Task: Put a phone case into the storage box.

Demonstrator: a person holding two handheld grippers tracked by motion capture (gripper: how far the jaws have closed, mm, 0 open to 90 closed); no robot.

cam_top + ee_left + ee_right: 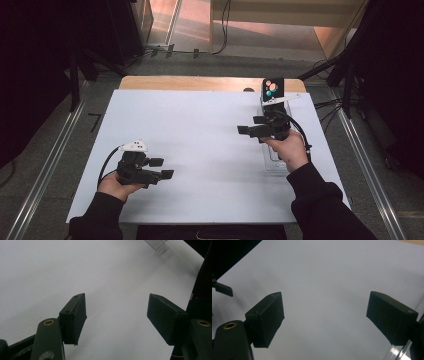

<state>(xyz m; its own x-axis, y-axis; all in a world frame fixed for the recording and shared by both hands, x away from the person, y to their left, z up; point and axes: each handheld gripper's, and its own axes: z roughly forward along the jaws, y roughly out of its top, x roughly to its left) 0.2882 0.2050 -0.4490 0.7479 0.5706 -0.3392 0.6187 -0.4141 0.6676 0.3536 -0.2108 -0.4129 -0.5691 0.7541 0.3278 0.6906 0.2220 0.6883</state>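
My left gripper (162,168) rests near the front left of the white table top (200,130), held in a hand, its jaws pointing right. In the left gripper view they (117,315) stand apart over bare white surface with nothing between them. My right gripper (251,125) is at the right side of the table, jaws pointing left. The right gripper view has them (325,317) wide apart above the white sheet, holding nothing. A black fingertip (223,288) of the other gripper pokes in at that view's left edge.
A clear plastic tray (274,162) lies under the right hand along the table's right side; its edge (397,352) also catches light. Behind it stands a black box with coloured dots (272,87). A clear corner (156,243) appears far off. Dark stands flank the table.
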